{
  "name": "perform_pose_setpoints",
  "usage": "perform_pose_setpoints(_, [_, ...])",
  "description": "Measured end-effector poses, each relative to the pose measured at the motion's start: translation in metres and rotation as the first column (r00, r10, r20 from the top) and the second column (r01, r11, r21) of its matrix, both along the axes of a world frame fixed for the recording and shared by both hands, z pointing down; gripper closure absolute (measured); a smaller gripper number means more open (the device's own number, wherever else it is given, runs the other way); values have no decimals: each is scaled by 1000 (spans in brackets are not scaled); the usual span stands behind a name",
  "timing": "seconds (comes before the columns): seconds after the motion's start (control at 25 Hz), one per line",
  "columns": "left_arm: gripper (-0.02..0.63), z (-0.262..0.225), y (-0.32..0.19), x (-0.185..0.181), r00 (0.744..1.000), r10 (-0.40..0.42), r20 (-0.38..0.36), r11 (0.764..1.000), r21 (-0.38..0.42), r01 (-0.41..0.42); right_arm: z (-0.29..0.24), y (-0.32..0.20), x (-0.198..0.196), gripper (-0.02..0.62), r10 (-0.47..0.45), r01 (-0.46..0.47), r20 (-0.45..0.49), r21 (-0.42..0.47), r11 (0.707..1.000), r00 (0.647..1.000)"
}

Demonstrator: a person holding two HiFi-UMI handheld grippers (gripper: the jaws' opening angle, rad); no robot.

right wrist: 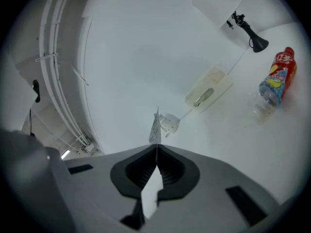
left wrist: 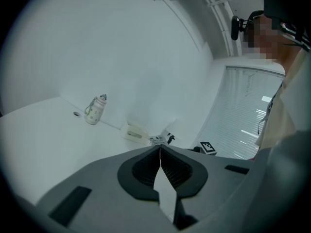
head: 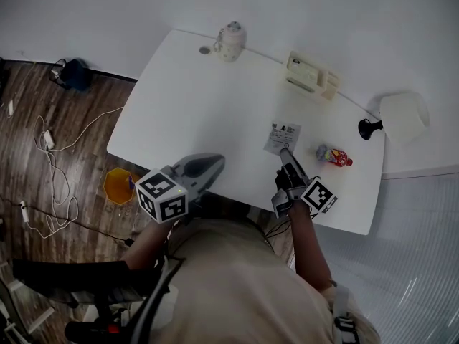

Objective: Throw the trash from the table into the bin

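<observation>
**Right gripper pinching paper slip; bin on the floor to the left of the table**

The right gripper (right wrist: 156, 147) has its jaws pressed together on the lower edge of a printed paper slip (right wrist: 155, 126). The slip stands edge-on above the jaw line. Judged reason: so thin a sheet can only be carried by a pinch at its edge. In the head view this gripper (head: 284, 153) is over the table (head: 201, 106) with the slip (head: 282, 137) at its tip. The slip appears to be off the surface, though contact cannot be ruled out.

The left gripper (left wrist: 160, 147) has its jaws pressed together on nothing. It sits near the table's near edge (head: 217, 161) and takes no part in the hold.

Just right of the slip a plastic bottle (head: 334, 155) with a red label lies on its side, probably trash awaiting its turn. The yellow bin (head: 118, 185) stands on the floor, left of the table, well apart from the slip.

Count:
- Grippers: two.
- Paper slip: one.
- Bottle: one.
- Bin: one.
- At the far edge, likely not trash: one patterned flask (head: 231, 41), one white tray (head: 308, 74), one desk lamp (head: 399, 117).
</observation>
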State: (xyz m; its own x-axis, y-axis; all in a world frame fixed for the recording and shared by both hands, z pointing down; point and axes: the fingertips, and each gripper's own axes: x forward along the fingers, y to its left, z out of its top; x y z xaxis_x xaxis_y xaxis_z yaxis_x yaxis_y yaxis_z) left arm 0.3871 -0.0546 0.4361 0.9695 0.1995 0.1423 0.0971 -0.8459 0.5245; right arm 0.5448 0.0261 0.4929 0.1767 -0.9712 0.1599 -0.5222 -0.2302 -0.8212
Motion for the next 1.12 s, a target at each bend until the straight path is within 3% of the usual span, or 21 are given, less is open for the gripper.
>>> perform_pose_setpoints(0.28, [592,6,16,-2,998,61,1,998,-10,-61,-7,23,-10,578,29,-29,-32,-7,1000,999])
perform_pose_setpoints(0.4, [592,0,22,7,996,92,0,996,-5,-92,-13,35,-10,578,56,-56,-2,-9,998,998])
perform_pose_setpoints(0.56, [592,-12,22,20,994,107,6,994,2,-107,-26,37,-11,578,26,-26,13,19,999,1000])
perform_pose_setpoints(0.76, [592,-20,79,24,997,78,-6,996,44,-78,-40,72,-26,578,-115,114,1,118,987,993])
perform_pose_setpoints(1.12, [591,-20,143,29,1000,-20,9,998,54,19,-50,110,-47,578,-362,358,-25,223,907,932])
